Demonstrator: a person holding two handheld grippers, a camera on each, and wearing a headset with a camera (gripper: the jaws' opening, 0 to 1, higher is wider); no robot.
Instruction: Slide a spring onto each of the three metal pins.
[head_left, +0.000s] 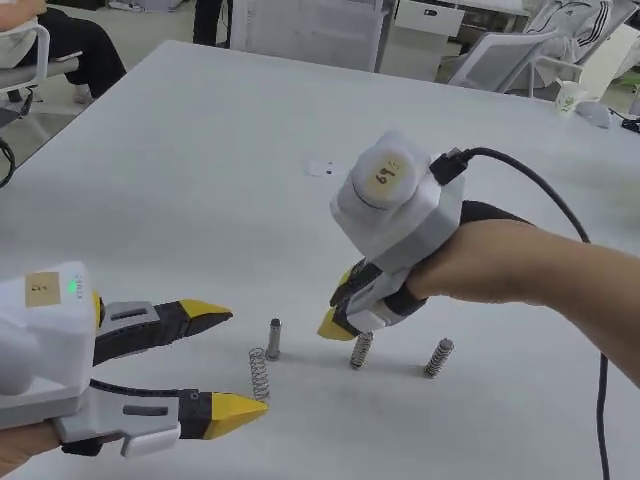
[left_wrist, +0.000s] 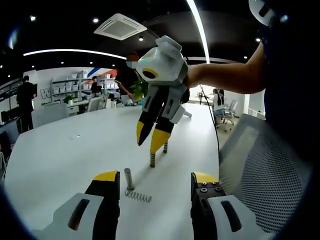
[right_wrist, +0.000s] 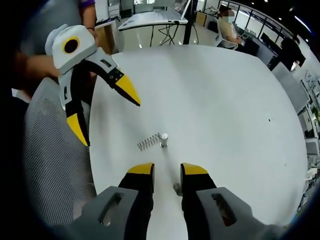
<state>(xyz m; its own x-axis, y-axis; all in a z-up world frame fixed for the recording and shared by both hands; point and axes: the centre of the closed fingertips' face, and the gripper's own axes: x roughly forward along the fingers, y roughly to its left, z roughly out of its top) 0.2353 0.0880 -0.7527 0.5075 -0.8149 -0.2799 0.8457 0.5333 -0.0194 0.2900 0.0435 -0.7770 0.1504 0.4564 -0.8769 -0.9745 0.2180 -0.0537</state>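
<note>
Three short metal pins stand in a row on the white table (head_left: 200, 160). The left pin (head_left: 273, 338) is bare. The middle pin (head_left: 361, 350) and the right pin (head_left: 438, 357) each carry a spring. A loose spring (head_left: 259, 372) lies on the table just in front of the bare pin (left_wrist: 128, 178) (right_wrist: 163, 139). My left gripper (head_left: 225, 362) is wide open at the near left, with the loose spring (left_wrist: 138, 196) ahead between its jaws. My right gripper (head_left: 335, 325) hovers just above the middle pin (right_wrist: 177, 188), its jaws a little apart and holding nothing.
A small white object (head_left: 322, 167) lies farther back on the table. The right gripper's black cable (head_left: 560, 205) trails off to the right. Office chairs (head_left: 500, 55) and seated people stand beyond the far edge.
</note>
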